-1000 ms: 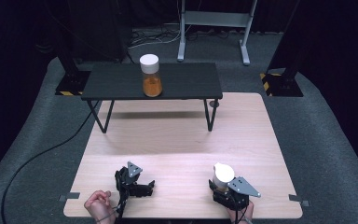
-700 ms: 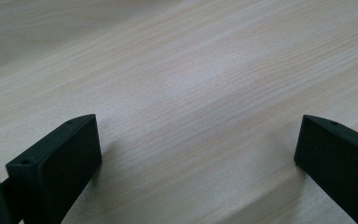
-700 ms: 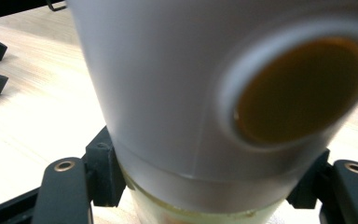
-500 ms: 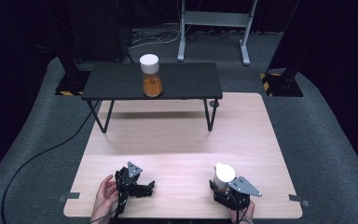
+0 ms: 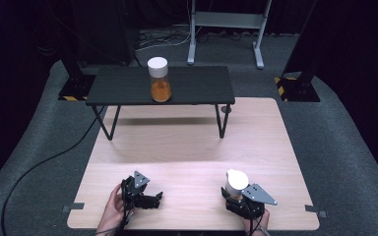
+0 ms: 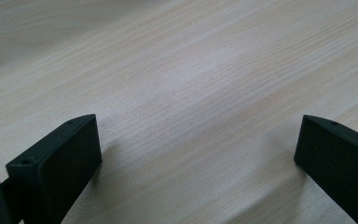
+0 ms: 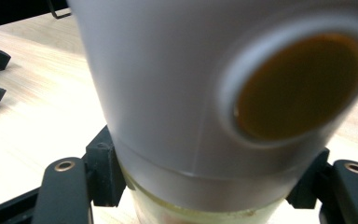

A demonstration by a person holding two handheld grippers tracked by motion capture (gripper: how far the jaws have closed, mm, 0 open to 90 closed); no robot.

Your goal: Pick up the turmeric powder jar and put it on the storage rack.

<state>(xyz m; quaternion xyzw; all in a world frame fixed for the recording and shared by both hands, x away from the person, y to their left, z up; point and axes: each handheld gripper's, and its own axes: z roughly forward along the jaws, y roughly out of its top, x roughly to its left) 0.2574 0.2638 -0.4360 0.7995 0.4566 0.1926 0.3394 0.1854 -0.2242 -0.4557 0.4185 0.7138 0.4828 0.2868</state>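
Right tongs (image 5: 234,192) pinching white-capped bottle (image 5: 236,180) above counter (image 5: 187,147); left tongs (image 5: 153,198) spread, empty; next likely placement beside shelf jar (image 5: 159,81).

white-lidded orange jar (image 5: 159,80) upright on black bench (image 5: 202,86), wooden table (image 5: 187,142) beneath.

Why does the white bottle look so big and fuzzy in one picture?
In the right gripper view the white-capped bottle sits right against the camera, so it blurs; the high view shows it small and sharper, with a bright patch of glare on the wooden table.
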